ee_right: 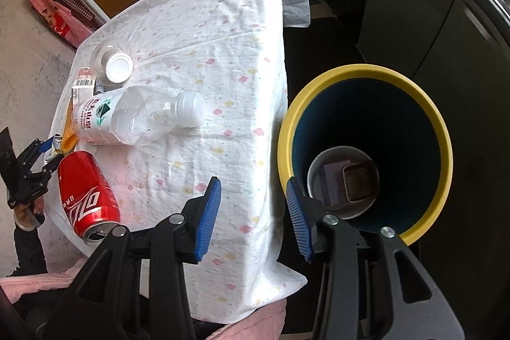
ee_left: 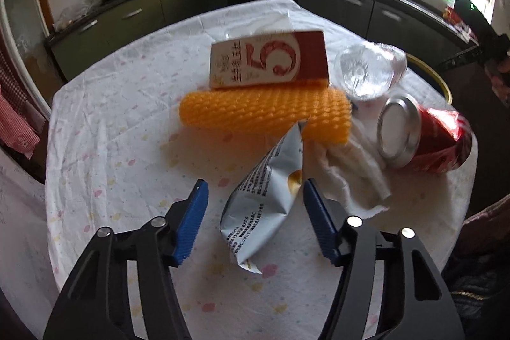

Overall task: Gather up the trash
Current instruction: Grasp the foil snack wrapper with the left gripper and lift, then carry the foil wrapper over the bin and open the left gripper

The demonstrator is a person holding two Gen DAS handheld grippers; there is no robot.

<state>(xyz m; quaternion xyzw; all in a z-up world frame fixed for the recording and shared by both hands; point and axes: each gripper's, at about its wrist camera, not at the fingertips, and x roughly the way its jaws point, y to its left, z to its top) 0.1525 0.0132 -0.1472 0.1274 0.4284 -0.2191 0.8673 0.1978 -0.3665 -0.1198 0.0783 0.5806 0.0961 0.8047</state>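
Left gripper (ee_left: 255,215) is straddling the foil bag (ee_left: 264,199), fingers (ee_left: 191,222) part-open, neither pad visibly pressing yet. Step in hand looks like the bag pickup; next move calls for closing on the bag's middle and lifting clear of the mesh (ee_left: 264,113) and tissue (ee_left: 350,174). Right gripper (ee_right: 251,212) is hovering empty, fingers narrow-open, between tabletop (ee_right: 223,53) edge and bin (ee_right: 366,72). Further off, can (ee_right: 86,193), bottle (ee_right: 134,117) and carton (ee_left: 271,59) are lying uncollected.
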